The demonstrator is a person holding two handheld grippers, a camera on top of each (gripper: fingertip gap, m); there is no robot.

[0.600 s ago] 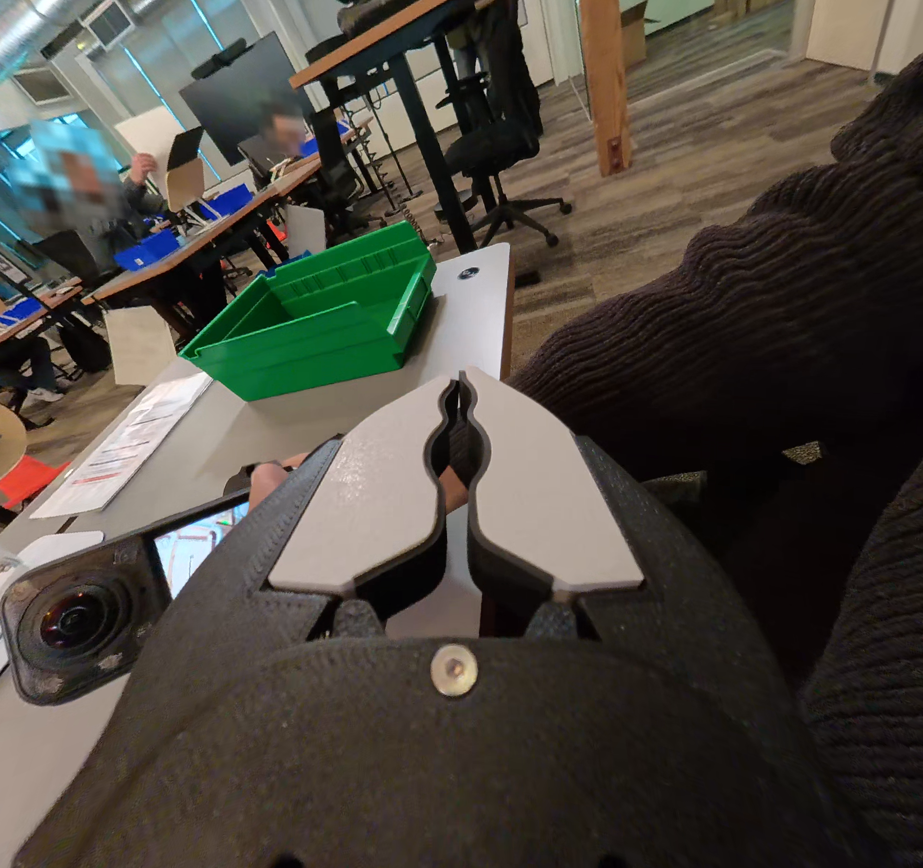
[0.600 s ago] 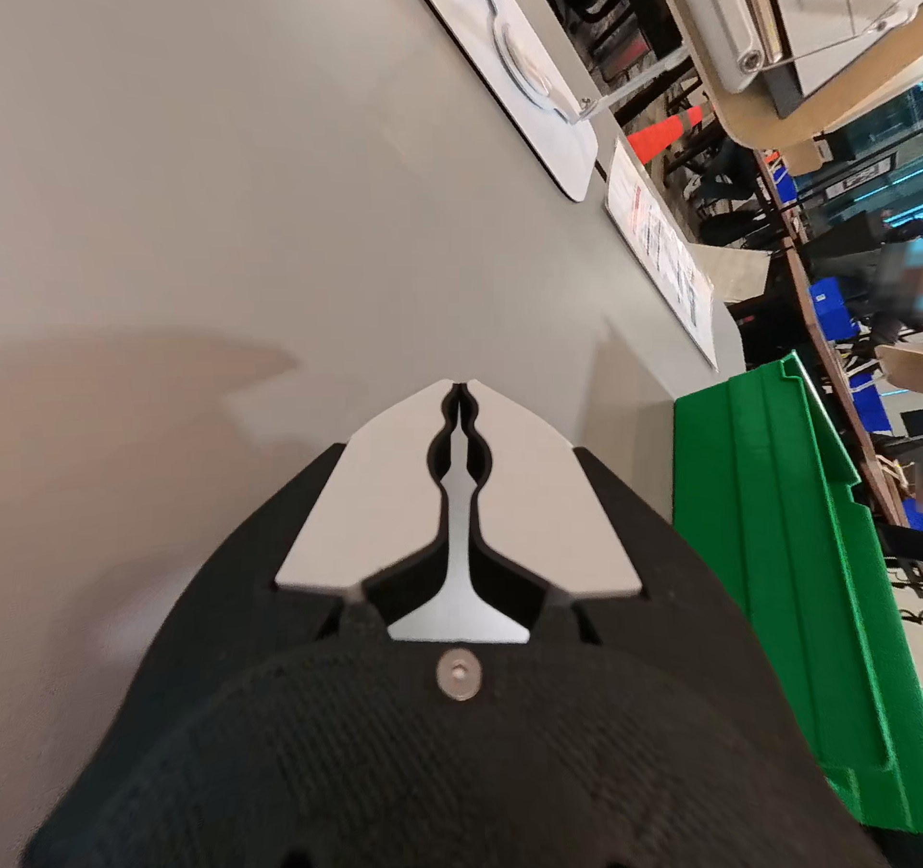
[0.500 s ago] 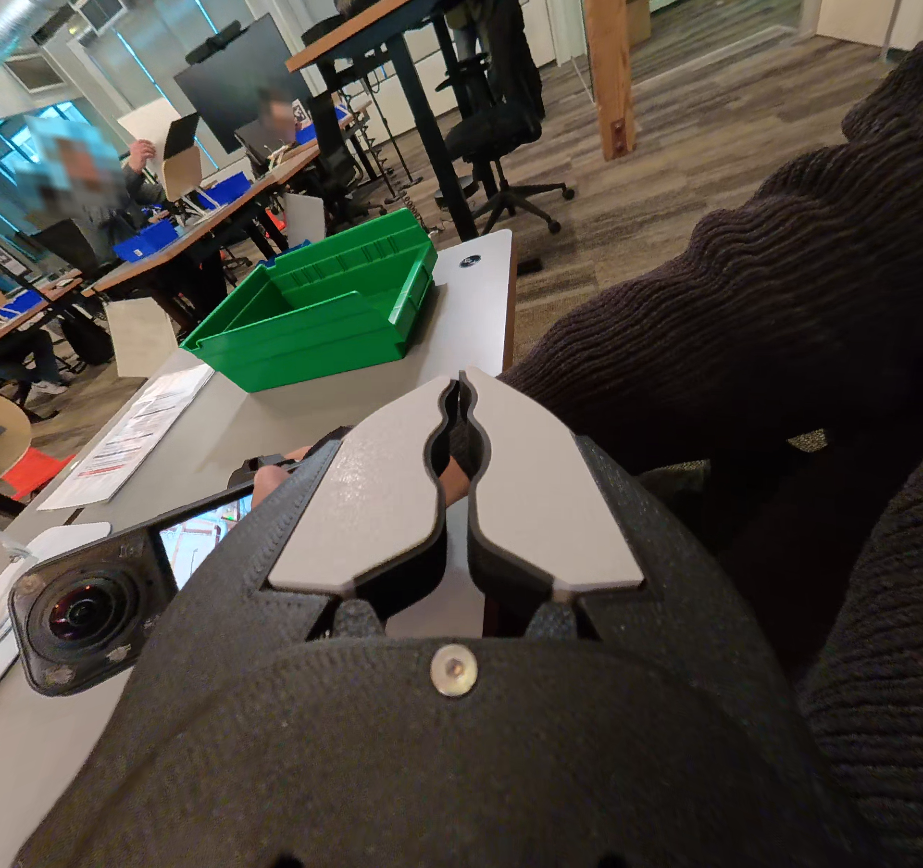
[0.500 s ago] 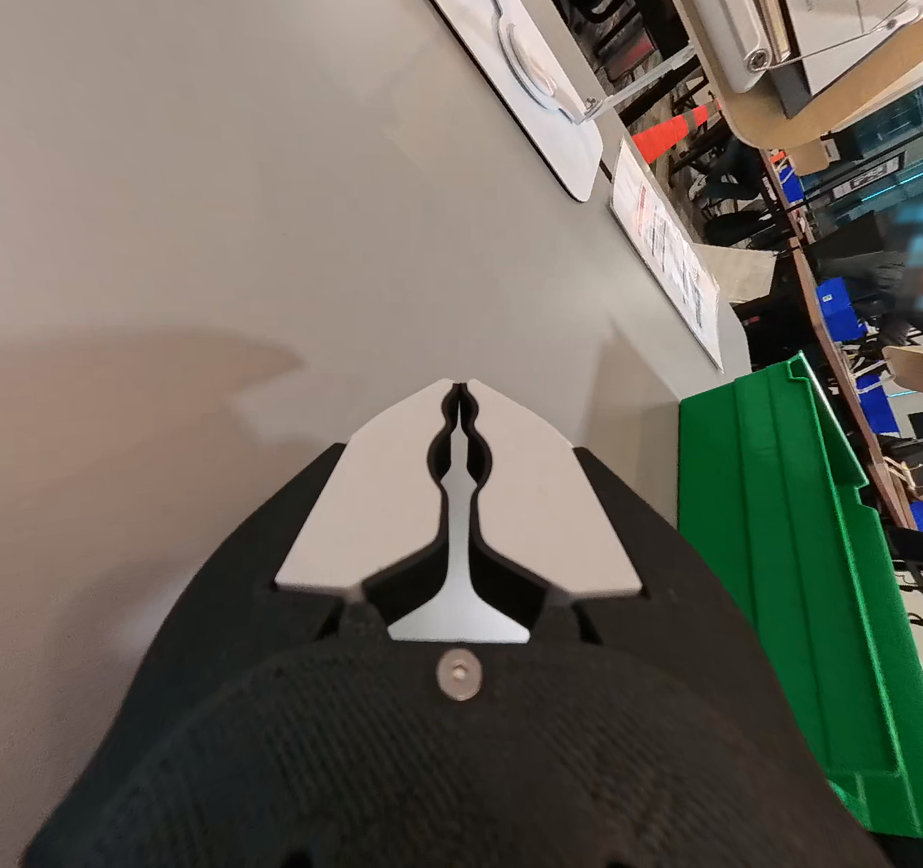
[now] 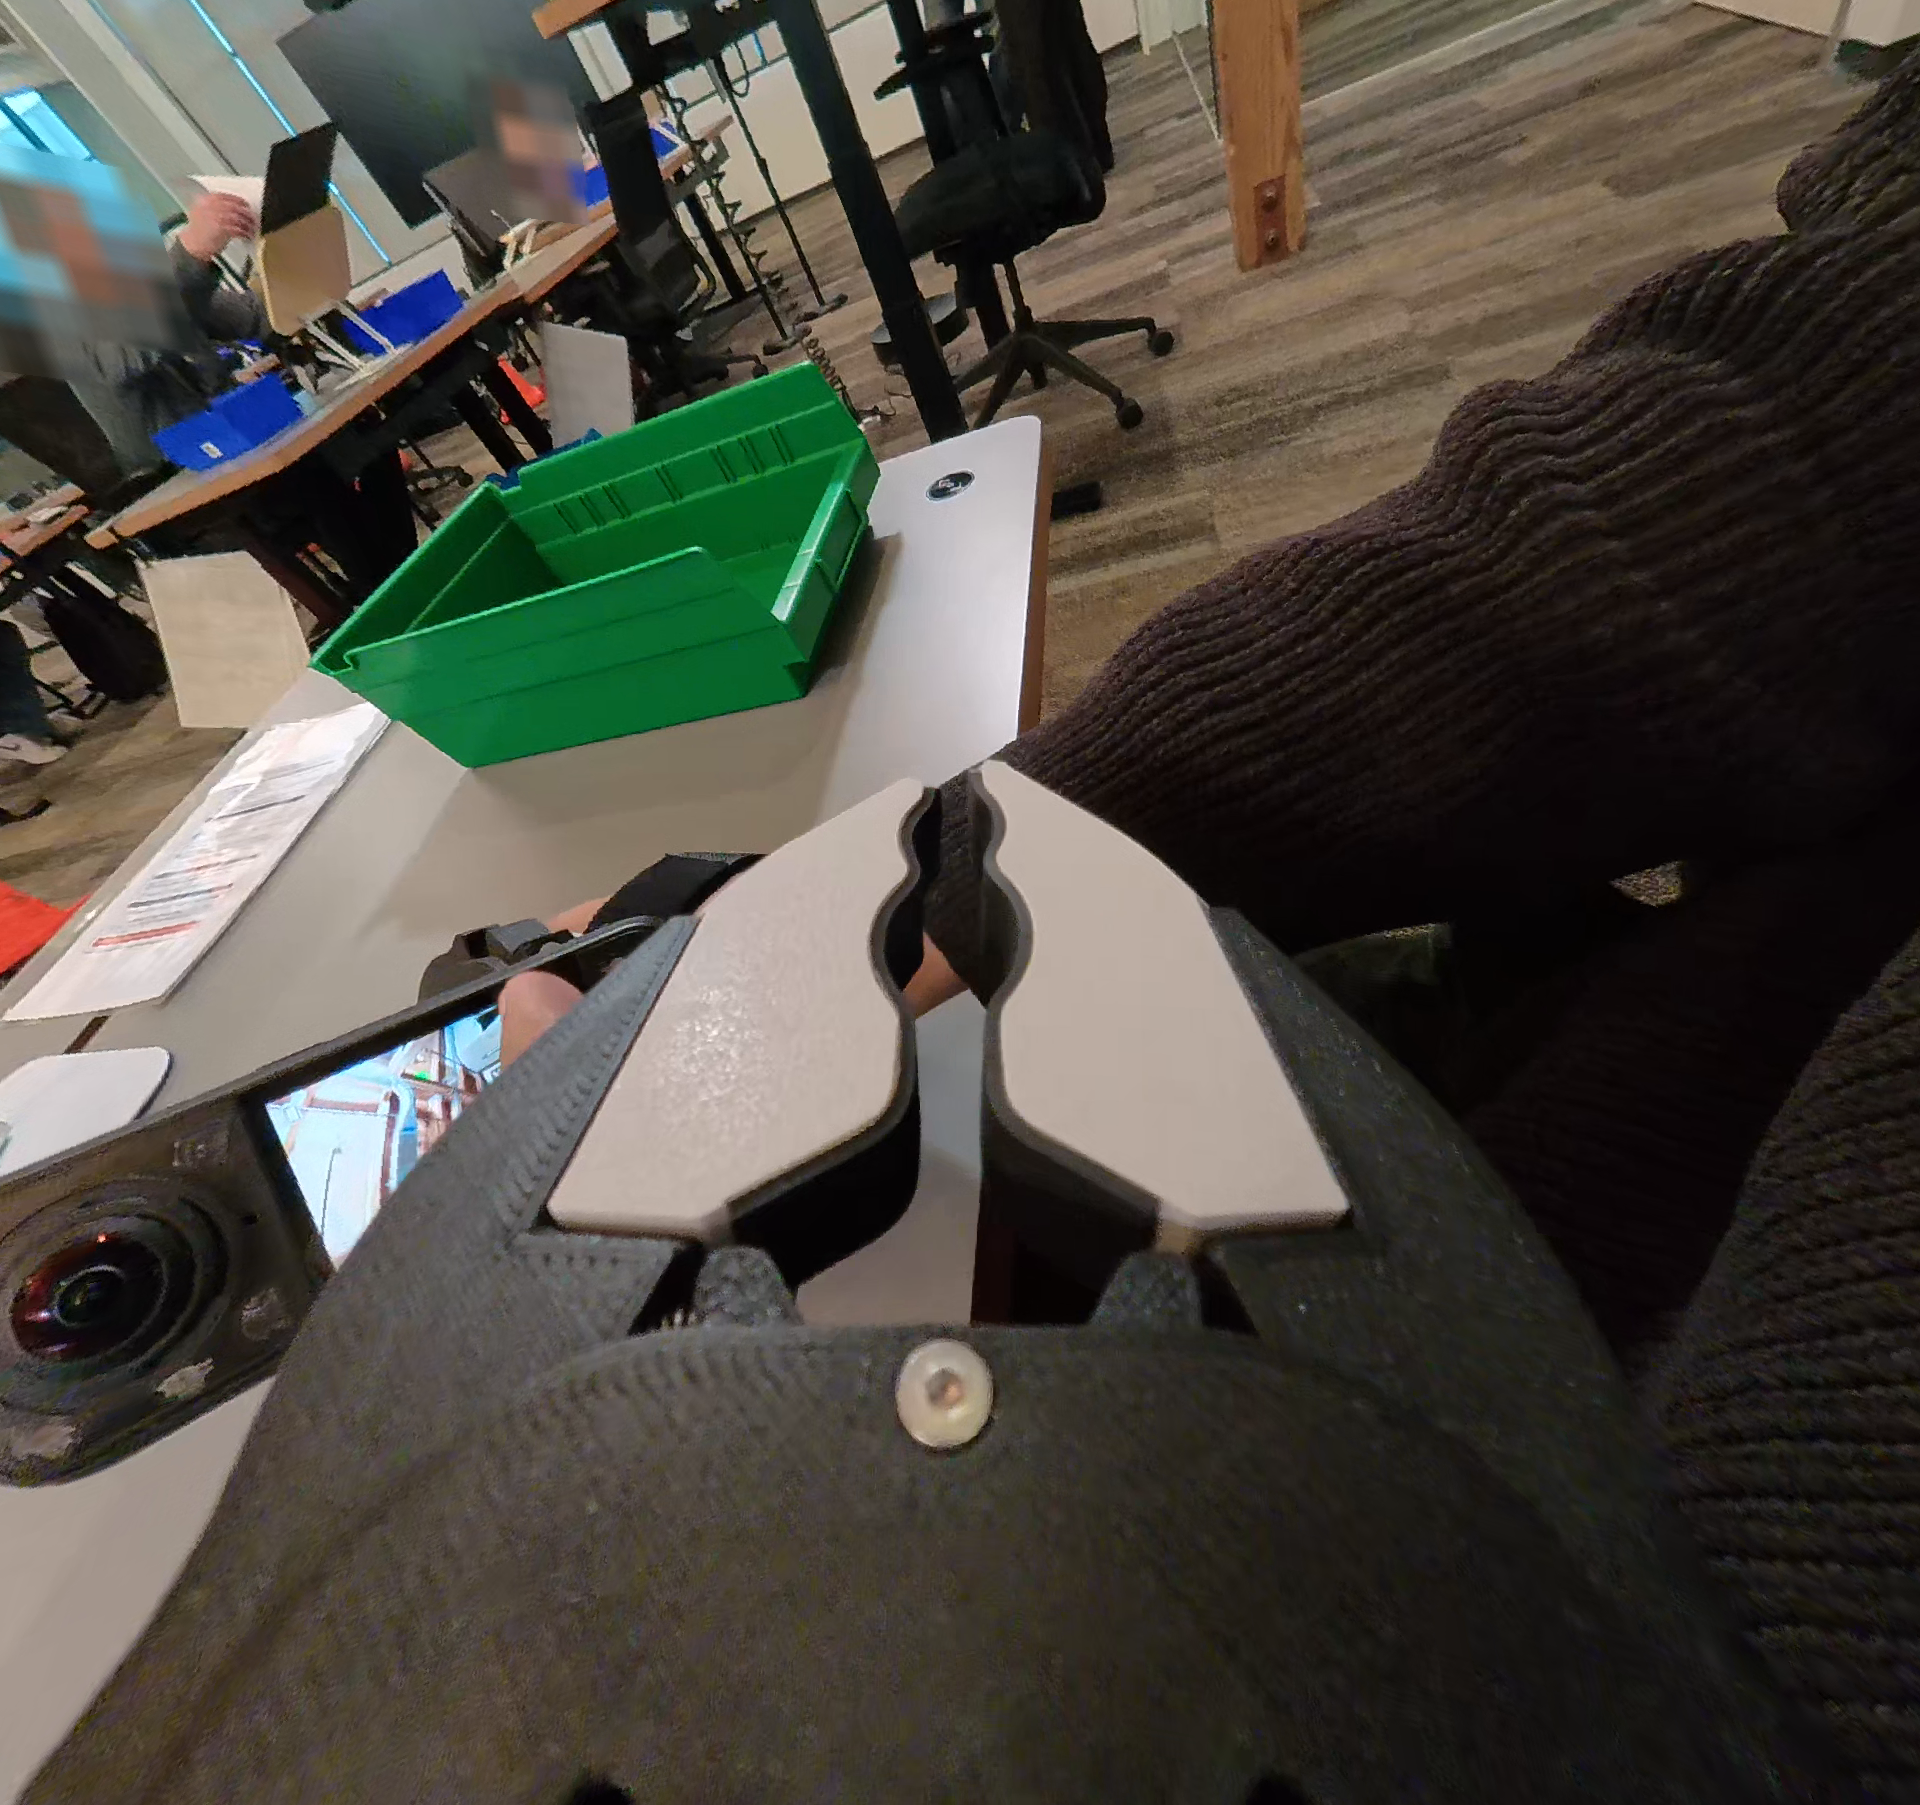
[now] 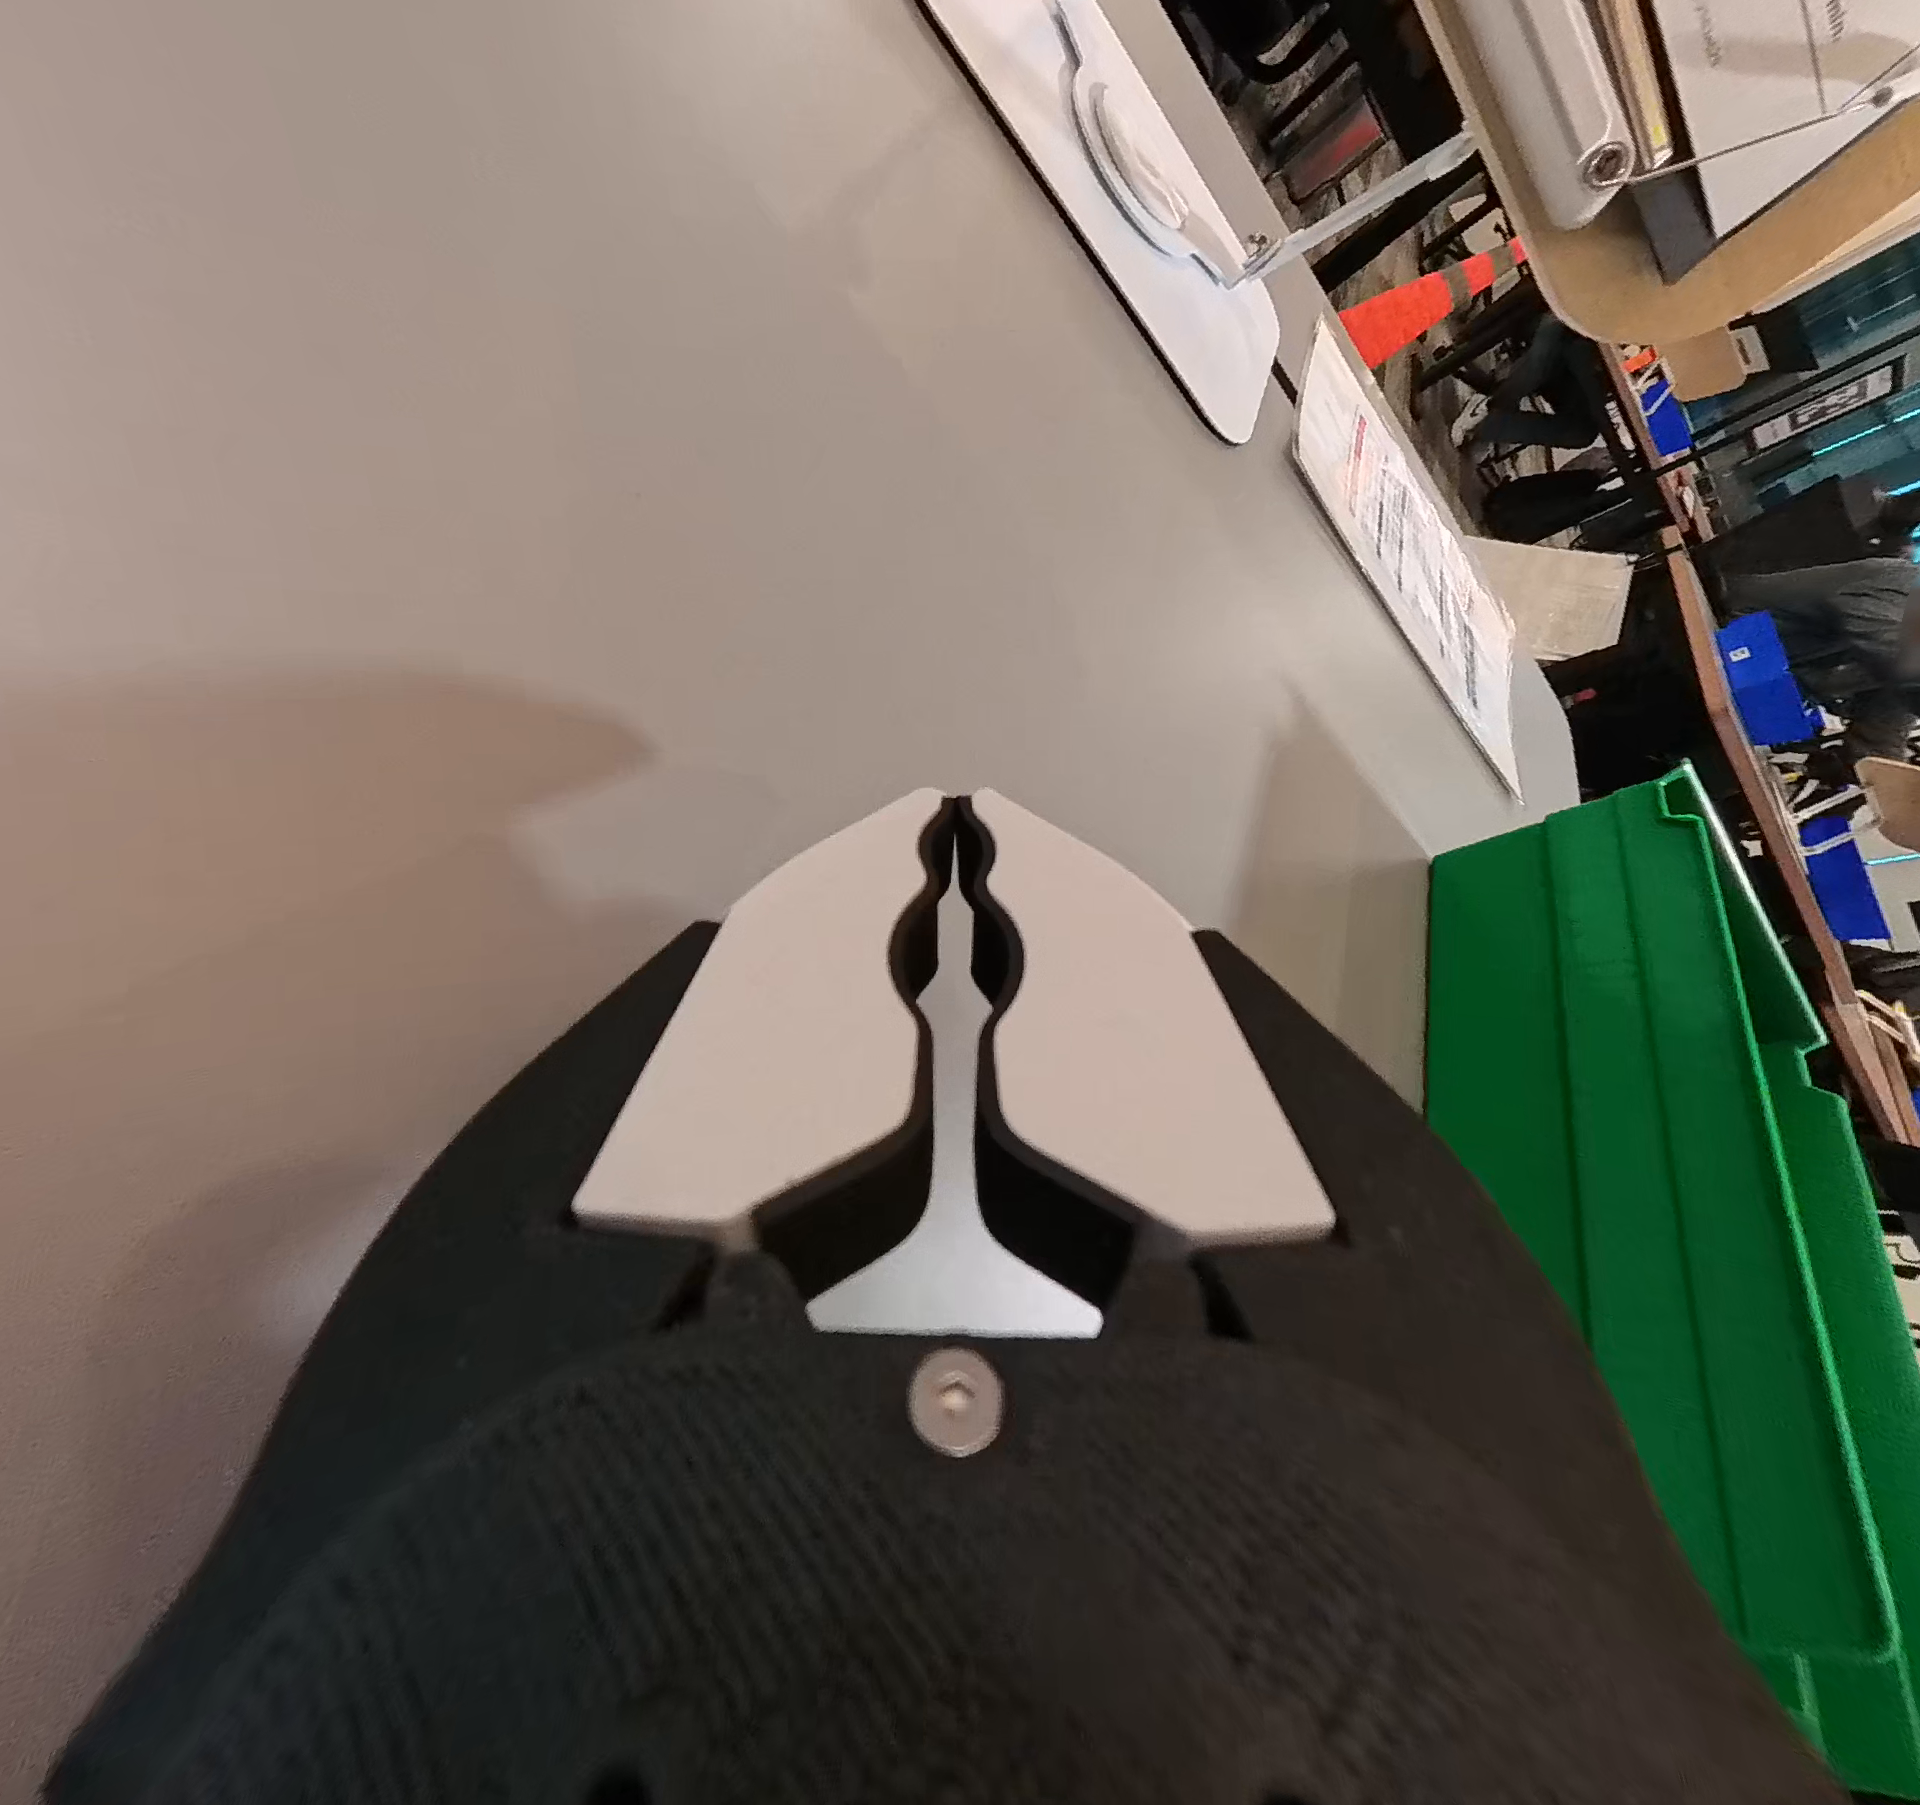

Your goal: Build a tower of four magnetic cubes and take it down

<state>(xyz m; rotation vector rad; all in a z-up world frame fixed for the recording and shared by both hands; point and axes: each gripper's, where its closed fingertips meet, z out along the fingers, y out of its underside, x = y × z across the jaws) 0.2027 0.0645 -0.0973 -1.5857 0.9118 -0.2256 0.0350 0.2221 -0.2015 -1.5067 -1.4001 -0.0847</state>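
Note:
My left gripper (image 5: 951, 784) is shut and empty, with only a thin slit between the tips. It is held above the grey table's (image 5: 935, 633) near edge, pointing at a dark knit sleeve (image 5: 1507, 664). The right gripper's camera (image 5: 104, 1277) and the hand (image 5: 530, 1002) holding it show at lower left. A green plastic bin (image 5: 623, 612) stands empty on the table beyond. My right gripper (image 6: 961, 799) is shut and empty, close above the bare grey table (image 6: 520, 405), with the green bin (image 6: 1662, 1184) just to its right.
A white pad with a clear stand (image 6: 1039, 124) and a printed sheet (image 6: 1403, 550) lie along the table's far edge; the sheet also shows in the left wrist view (image 5: 208, 862). Desks, office chairs, seated people and a wooden post (image 5: 1257, 72) stand beyond. The tips of one gripper are about 25 centimeters away from the tips of the other.
The left gripper has drifted a little, so the bin and the right gripper's camera sit slightly differently in its view. The right gripper has barely moved. Both stay shut.

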